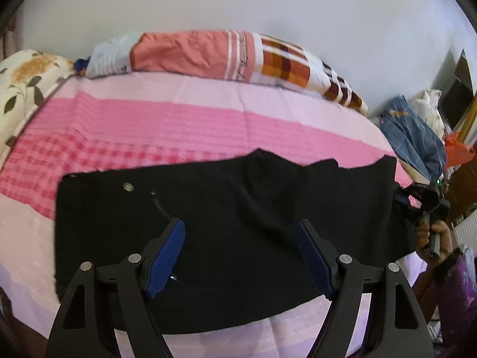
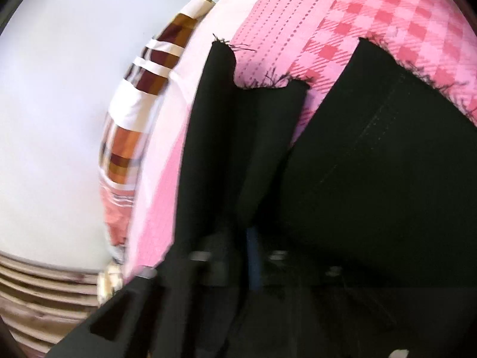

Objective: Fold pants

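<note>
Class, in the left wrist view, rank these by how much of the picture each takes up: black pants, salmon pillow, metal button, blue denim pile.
1. black pants
2. salmon pillow
3. blue denim pile, though it lies at the distorted edge
4. metal button

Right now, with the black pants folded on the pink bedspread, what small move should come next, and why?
Probably lift the right gripper, shut on the frayed hem end of the black pants, and carry it toward the waist button. The left gripper hangs open above the cloth, holding nothing.

Pale wall (image 1: 238, 6), bed in pink checked cover (image 1: 149, 137), patterned pillows (image 1: 208, 53), perhaps a dark screen (image 1: 456, 101)
</note>
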`<state>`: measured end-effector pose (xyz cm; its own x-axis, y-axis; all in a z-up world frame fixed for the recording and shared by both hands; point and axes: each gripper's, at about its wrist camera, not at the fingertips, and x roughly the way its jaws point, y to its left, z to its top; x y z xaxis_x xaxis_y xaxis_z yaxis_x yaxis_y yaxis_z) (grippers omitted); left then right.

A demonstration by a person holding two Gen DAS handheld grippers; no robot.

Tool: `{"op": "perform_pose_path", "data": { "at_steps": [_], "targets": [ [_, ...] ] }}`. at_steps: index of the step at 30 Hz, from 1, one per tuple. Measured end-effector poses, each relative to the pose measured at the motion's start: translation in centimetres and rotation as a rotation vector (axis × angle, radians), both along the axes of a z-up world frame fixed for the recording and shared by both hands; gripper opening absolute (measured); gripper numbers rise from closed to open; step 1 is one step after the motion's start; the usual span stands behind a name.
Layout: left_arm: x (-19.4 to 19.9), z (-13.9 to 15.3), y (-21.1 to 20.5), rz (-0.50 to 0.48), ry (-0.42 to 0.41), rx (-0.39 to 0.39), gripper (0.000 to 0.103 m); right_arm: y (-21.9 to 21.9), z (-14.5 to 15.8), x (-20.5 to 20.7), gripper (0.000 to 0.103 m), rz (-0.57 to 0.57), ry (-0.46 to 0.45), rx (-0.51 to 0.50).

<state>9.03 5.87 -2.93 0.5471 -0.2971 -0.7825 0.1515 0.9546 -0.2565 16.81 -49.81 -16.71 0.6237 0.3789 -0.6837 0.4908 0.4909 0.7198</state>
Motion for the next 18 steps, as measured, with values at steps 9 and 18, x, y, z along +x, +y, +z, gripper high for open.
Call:
{"op": "perform_pose_path", "data": {
  "at_steps": [9, 18],
  "targets": [
    [0.3, -2.0, 0.8, 0.014, 0.046, 0.070, 0.077, -1.3, 5.6, -9.2, 0.005, -0.101, -0.087, -0.089],
    [0.5, -4.6, 2.4, 0.043, 0.129, 0.096, 0.077, -2.8, -0.2, -16.4, 0.003, -0.213, 0.045, 0.025]
  ]
}}
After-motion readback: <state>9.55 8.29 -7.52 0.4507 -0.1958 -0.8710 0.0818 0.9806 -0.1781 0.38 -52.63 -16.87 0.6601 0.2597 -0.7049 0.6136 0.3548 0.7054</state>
